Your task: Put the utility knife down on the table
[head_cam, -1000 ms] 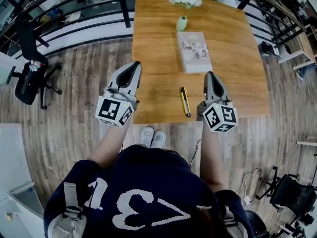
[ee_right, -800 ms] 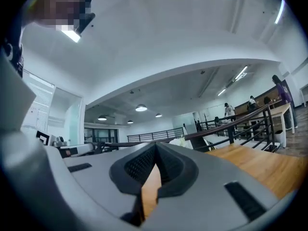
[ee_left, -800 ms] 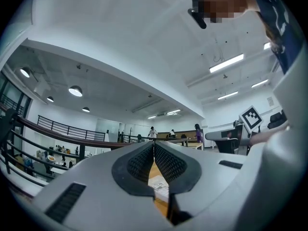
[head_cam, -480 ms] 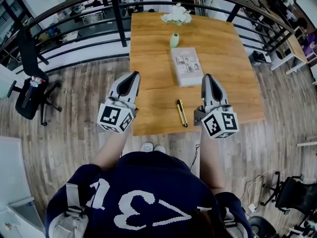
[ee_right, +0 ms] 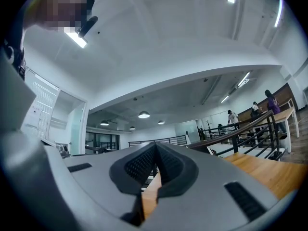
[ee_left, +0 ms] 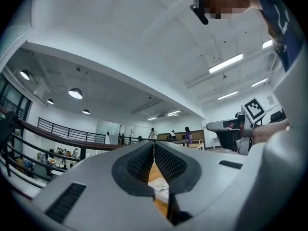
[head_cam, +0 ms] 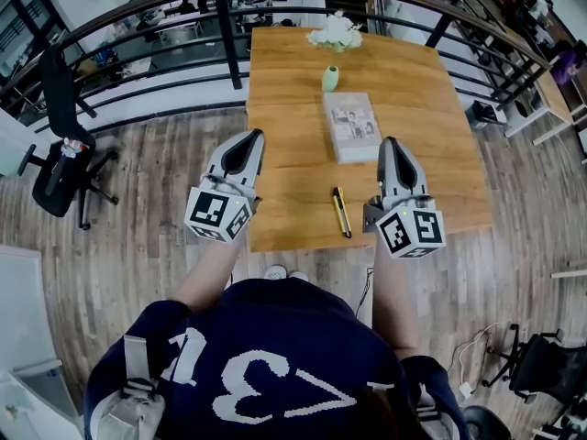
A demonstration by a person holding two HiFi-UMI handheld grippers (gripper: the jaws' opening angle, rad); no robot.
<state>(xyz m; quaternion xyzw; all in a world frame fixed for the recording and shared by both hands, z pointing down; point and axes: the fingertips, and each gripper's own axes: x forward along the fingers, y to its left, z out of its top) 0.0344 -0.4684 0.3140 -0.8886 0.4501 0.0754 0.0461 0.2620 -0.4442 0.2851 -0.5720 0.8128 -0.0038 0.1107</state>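
Wooden desk [head_cam: 293, 71] beside the railing bears the slim yellow-and-black utility knife [head_cam: 341, 213] flat near its near edge, between the grey left gripper [head_cam: 249, 138] and grey right gripper [head_cam: 392, 143], both pressed together on nothing, so the put-down looks done and the next move calls only for staying clear.

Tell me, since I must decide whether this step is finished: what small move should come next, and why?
Probably none beyond drawing both grippers clear. The slim yellow-and-black utility knife already lies flat on the wooden table, near its front edge. The left gripper and right gripper flank it, jaws together and empty.
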